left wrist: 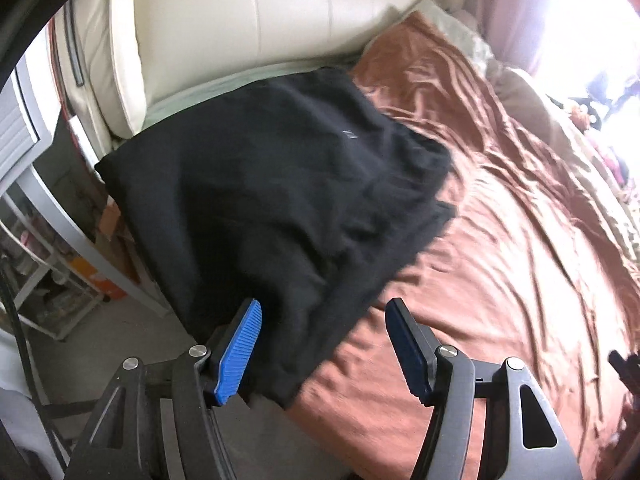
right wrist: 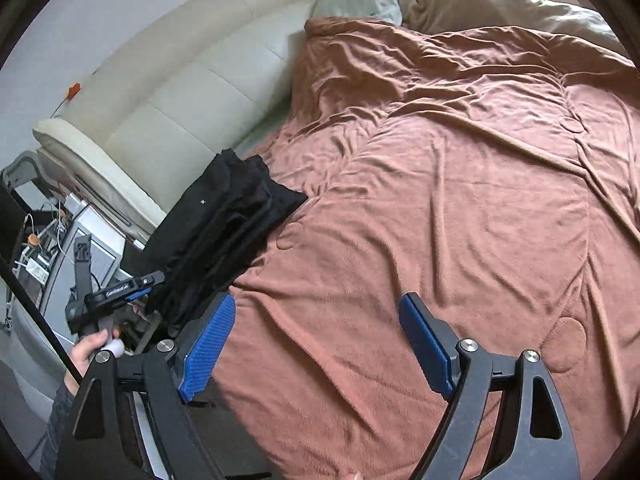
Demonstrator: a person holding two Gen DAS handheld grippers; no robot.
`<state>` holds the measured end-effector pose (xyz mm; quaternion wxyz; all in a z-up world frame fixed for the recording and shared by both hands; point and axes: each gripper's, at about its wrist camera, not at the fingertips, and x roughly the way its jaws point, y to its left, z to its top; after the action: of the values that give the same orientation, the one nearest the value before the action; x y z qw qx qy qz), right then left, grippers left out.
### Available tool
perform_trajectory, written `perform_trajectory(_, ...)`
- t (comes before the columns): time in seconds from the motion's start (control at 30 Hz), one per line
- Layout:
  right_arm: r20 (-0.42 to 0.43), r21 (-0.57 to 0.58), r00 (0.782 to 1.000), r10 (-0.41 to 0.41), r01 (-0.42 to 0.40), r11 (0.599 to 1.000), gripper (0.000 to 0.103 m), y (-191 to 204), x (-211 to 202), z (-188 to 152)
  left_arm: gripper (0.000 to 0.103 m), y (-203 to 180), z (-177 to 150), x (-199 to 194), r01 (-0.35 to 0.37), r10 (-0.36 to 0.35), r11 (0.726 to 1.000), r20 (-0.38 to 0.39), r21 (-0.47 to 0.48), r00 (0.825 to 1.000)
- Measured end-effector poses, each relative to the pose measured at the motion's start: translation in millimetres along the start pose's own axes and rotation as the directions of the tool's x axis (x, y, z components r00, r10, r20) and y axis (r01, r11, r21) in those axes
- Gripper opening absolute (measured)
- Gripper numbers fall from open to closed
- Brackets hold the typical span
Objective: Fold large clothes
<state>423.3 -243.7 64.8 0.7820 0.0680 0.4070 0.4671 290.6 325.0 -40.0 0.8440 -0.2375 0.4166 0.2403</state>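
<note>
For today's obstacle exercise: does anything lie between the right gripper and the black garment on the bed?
Nothing visible does. Only bare brown blanket lies between the open right gripper and the folded black garment at the bed's left edge. The left gripper is beside the garment's near end, not in that path.

A rumpled brown blanket (right wrist: 460, 200) covers the bed; a cream padded headboard (right wrist: 180, 80) runs along its far left side; a pale pillow (right wrist: 360, 2) and beige duvet (right wrist: 500, 8) lie beyond; cluttered white shelves (left wrist: 44, 256) stand beside.
</note>
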Motion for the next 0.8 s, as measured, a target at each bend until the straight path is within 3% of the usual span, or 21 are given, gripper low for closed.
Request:
perform_trajectory(0.13,0.008,-0.049,1.000,0.026,-0.026,0.998,0.083,10,-23,-6,0.066,-13,-13,-37,0.003,-0.005,1.000,0.061,0.028,0.998)
perform_trajectory(0.23,0.022,-0.074,0.999,0.030,-0.028,0.997,0.083,13,-43,-12,0.073,-23,-27,-61,0.028,-0.032,0.999,0.091,0.046,0.995)
perform_trajectory(0.4,0.082,-0.129,0.995,-0.052,0.062,0.990,0.084,22,-74,-28,0.088,-43,-50,-97,0.049,-0.062,0.995,0.155,0.086,0.986)
perform_trajectory(0.5,0.121,-0.152,0.991,-0.065,0.083,0.985,0.094,31,-96,-41,0.101,-58,-65,-123,0.055,-0.084,0.990,0.223,0.132,0.971)
perform_trajectory(0.57,0.152,-0.171,0.985,-0.080,0.106,0.979,0.102,38,-110,-51,0.103,-69,-75,-139,0.076,-0.114,0.985,0.251,0.157,0.961)
perform_trajectory(0.8,0.230,-0.201,0.967,-0.105,0.152,0.968,0.103,50,-154,-95,0.103,-94,-104,-190,0.136,-0.202,0.968,0.327,0.212,0.923)
